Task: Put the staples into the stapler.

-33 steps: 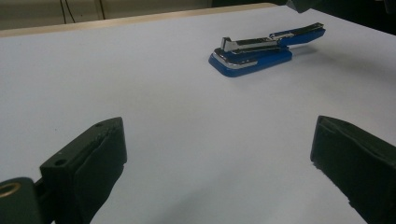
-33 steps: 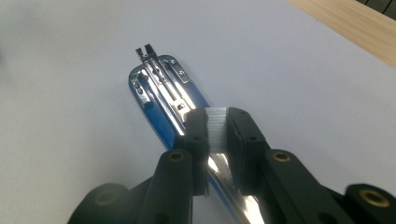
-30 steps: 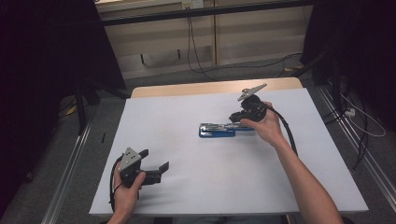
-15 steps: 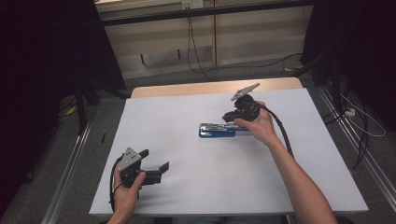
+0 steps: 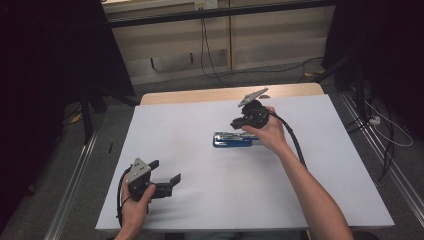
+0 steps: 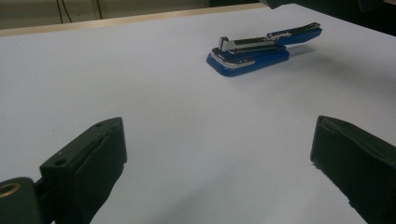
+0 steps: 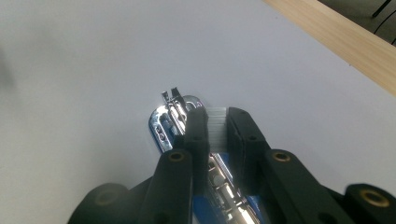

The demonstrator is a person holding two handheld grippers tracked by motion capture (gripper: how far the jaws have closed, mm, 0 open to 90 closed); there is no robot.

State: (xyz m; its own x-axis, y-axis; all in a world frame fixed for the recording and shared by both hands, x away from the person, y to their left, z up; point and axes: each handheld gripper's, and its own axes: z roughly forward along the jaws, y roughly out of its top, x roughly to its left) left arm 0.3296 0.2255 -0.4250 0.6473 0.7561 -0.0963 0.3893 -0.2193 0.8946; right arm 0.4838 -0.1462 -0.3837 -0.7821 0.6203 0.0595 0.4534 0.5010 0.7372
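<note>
Our right gripper [image 5: 239, 122] hangs just above the stapler [image 5: 232, 140], its jaws drawn almost together around a small block of white staples [image 7: 216, 122], over the stapler's open magazine. The blue stapler lies flat on the white table [image 5: 200, 210] right beneath those jaws, well apart from our left gripper [image 5: 165, 175]. The left one rests low near the table's near edge, jaws spread wide and holding nothing.

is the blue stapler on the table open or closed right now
Open. In the left gripper view the stapler's blue top cover is swung back behind the hinge, leaving the metal staple channel bare above the base.
</note>
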